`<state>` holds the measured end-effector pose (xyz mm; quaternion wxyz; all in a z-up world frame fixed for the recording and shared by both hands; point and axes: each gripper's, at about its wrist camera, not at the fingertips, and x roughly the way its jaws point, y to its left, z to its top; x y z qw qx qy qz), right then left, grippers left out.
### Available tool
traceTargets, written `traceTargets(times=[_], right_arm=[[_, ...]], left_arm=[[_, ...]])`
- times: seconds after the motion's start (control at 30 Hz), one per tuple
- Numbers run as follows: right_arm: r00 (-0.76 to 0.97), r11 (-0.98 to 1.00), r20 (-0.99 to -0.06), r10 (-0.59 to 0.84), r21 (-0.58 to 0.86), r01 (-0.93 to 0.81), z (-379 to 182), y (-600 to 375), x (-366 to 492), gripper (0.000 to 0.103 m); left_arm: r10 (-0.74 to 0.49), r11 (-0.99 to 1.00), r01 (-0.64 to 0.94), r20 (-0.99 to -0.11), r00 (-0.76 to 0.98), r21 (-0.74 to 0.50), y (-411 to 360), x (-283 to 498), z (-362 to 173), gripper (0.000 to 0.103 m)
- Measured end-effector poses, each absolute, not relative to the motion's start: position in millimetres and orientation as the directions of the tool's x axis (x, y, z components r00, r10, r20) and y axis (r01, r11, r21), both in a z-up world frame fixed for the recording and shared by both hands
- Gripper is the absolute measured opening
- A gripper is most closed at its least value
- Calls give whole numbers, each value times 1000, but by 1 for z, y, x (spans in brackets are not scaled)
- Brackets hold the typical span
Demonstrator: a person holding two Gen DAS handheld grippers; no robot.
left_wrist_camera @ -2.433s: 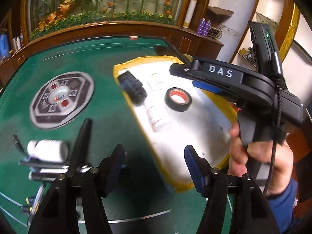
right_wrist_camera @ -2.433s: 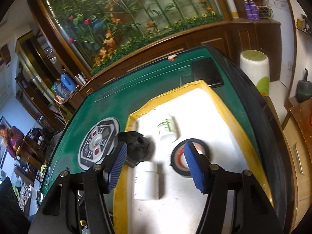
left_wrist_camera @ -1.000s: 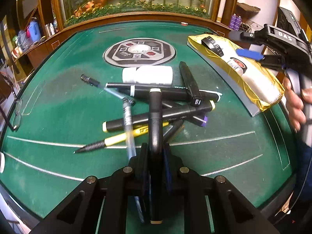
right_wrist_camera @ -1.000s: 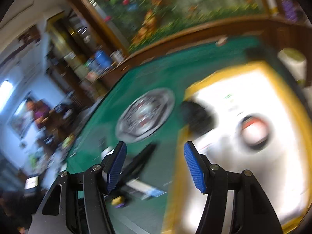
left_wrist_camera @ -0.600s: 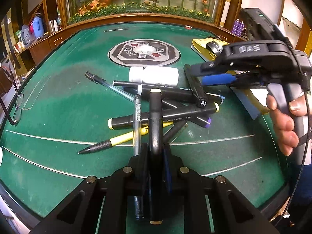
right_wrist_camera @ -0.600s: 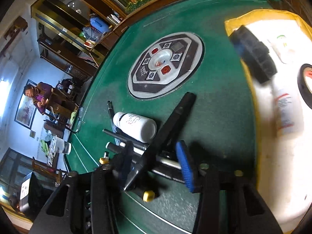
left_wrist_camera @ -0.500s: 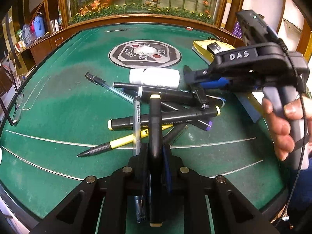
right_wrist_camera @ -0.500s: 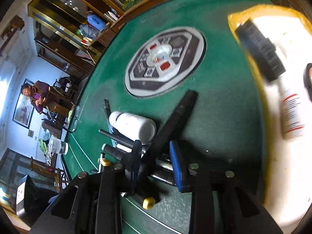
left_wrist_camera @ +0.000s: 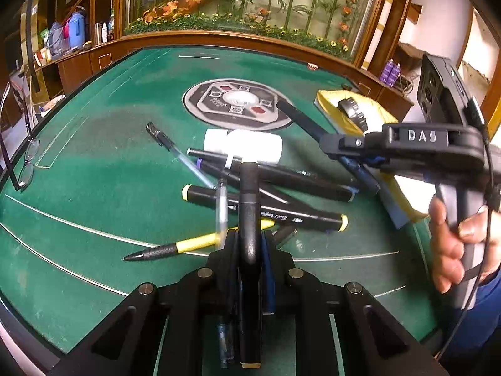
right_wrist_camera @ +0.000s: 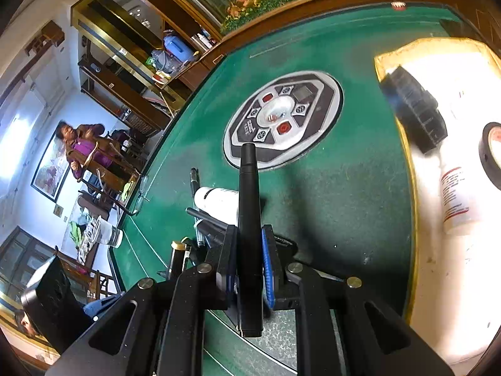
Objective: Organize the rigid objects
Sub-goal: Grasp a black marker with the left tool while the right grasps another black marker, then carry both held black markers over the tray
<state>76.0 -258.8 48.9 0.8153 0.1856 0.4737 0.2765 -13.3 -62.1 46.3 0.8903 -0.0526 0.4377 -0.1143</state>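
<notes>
Left gripper (left_wrist_camera: 250, 244) jaws clenched on a black marker (left_wrist_camera: 249, 206) pointing away over the pen pile (left_wrist_camera: 266, 194) on the green worktop (left_wrist_camera: 94, 188); right gripper (right_wrist_camera: 249, 263) jaws clamped on a black pen (right_wrist_camera: 249, 206), lifted off the pile's right side, near the white bottle (right_wrist_camera: 216, 202). Risk: both grips sit near the rear ends, so a long overhang could pivot or slip during a swing toward the yellow-edged tray (right_wrist_camera: 416, 206) at right. The two grippers are close and could clip each other or drag neighbouring pens.
</notes>
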Motion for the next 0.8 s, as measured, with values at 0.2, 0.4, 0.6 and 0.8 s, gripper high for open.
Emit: traceTargets(times=[0.2,0.4,0.6,0.8], right_arm=[[404,775,-663,631,563,-286,52,-257,73,14],[403,771,-658,636,566,-292,54,-257,71,14],[409,761,-643,647,572,-306,58,-257,69,14],[431,755,-624,652,584,-297,63,-269,72,14]], left_arm=[[-272,962,159,-757,594,-221,-64,-11,55,15],[-278,960,159,-751,599,-229,-66,-12,61,15],[-279,960,153,-747,604,-235,-66,-11,67,15],[-287,958,168,-742,606,-233,-73,-10,76,15]])
